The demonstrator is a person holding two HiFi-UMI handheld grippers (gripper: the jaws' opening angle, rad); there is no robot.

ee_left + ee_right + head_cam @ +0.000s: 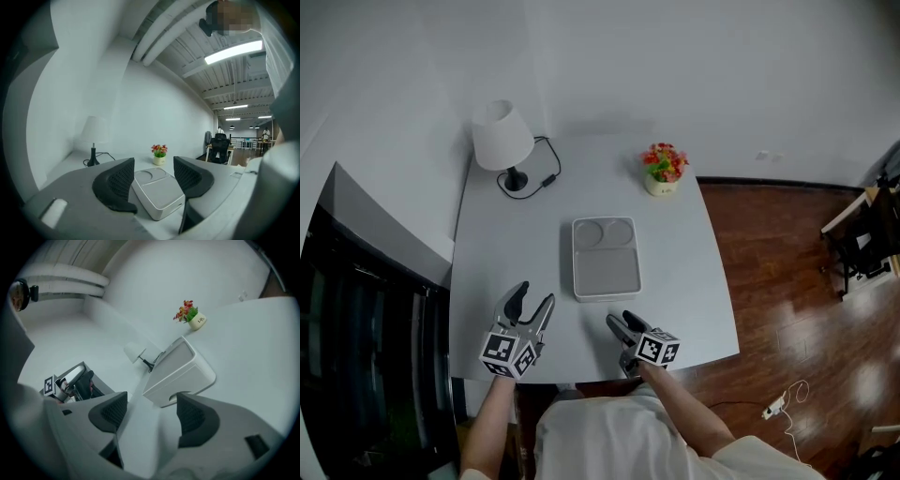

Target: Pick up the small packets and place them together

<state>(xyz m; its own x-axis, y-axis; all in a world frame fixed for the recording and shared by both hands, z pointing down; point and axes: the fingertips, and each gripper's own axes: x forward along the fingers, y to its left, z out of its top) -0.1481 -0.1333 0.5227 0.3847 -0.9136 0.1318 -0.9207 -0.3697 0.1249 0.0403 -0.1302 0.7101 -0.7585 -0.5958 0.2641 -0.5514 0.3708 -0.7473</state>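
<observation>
Pre-pickup stage: left gripper [534,295] and right gripper [620,319] both spread, empty, near tray [606,274]. No packets visible; next move likely locating them.

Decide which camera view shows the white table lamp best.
The head view: the lamp shows whole, shade, base and cord. The left gripper view shows it pale and faint; the right gripper view shows it small and tilted beside the tray.

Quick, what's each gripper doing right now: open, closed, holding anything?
Left gripper: open, nothing between its jaws.
Right gripper: open, nothing between its jaws.
</observation>
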